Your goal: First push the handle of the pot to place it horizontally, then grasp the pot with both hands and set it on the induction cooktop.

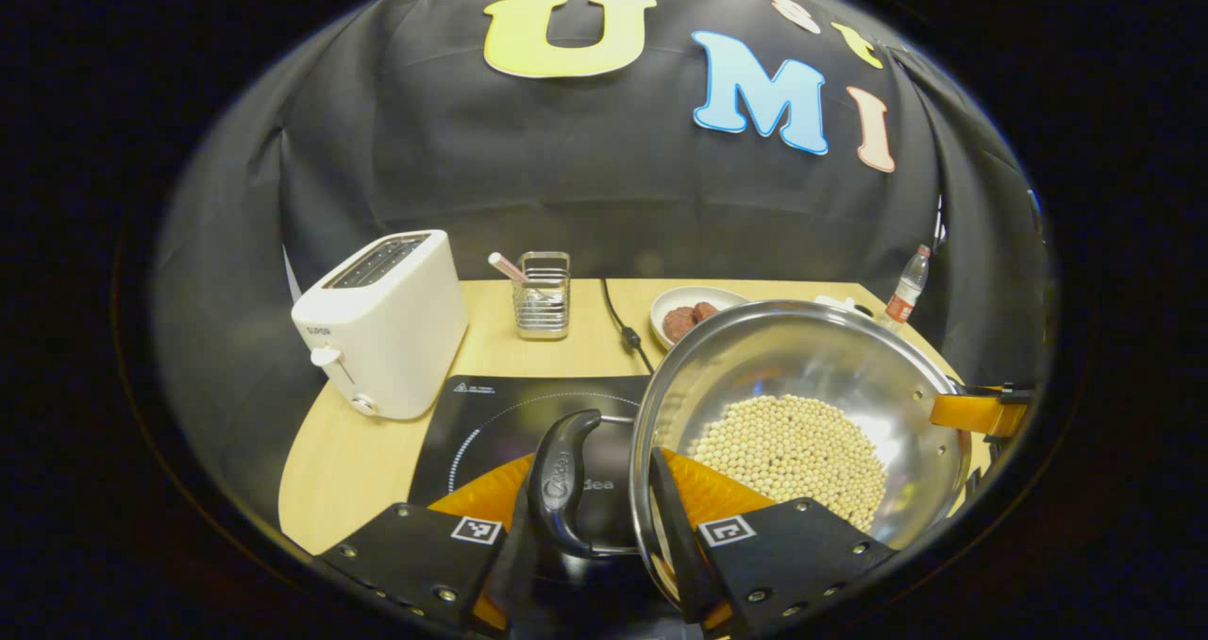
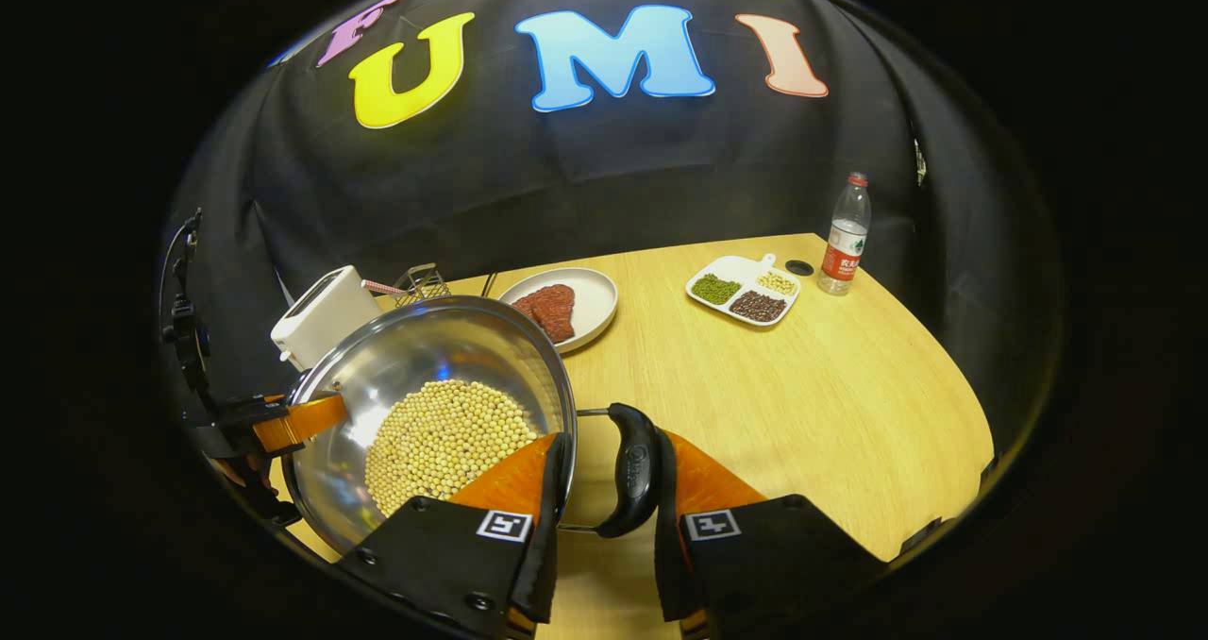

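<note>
A steel pot (image 1: 802, 376) holding pale soybeans (image 1: 793, 451) hangs tilted between both grippers, partly over the right side of the black induction cooktop (image 1: 491, 409). My left gripper (image 1: 593, 478) is shut on the pot's black loop handle (image 1: 562, 475), one finger outside the handle and the other inside the rim. In the right gripper view my right gripper (image 2: 613, 442) is shut the same way on the opposite black handle (image 2: 634, 470) of the pot (image 2: 425, 357). Each gripper shows across the pot in the other's view: the right gripper (image 1: 981, 412) and the left gripper (image 2: 283, 423).
A white toaster (image 1: 382, 324) stands left of the cooktop, a wire utensil holder (image 1: 542, 294) and a power cord (image 1: 623, 324) behind it. A plate of red food (image 2: 566, 305), a divided dish of beans (image 2: 746, 288) and a water bottle (image 2: 845, 234) sit on the wooden table (image 2: 802, 404).
</note>
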{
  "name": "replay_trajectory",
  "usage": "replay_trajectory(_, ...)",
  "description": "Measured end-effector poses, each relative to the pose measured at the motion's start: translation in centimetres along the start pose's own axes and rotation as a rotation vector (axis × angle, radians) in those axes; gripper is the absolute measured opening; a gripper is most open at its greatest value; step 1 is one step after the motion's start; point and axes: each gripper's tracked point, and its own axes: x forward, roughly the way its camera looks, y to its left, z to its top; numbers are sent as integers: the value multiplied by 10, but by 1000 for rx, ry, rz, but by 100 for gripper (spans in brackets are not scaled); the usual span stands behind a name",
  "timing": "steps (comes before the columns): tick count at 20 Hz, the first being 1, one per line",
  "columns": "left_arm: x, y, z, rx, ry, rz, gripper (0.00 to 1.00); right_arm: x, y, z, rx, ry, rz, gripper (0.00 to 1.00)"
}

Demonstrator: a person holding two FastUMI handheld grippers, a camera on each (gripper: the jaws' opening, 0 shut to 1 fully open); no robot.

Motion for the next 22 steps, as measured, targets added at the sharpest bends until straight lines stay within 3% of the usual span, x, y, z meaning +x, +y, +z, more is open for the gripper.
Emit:
replay_trajectory(2,1,16,-2,1,-1,4,60,3,15,-2,2,3,5,45)
replay_trajectory(4,2,32,-2,-5,0,9,60,8,29,-2,1,5,11,41)
replay_trajectory(11,8,84,-4,-11,7,30,60,27,75,-4,-5,18,35,45)
replay_trajectory(15,18,106,-8,-15,19,42,60,40,93,-7,-4,29,46,41)
replay_trajectory(22,26,129,-20,-30,42,49,60,53,110,-13,-8,51,51,44)
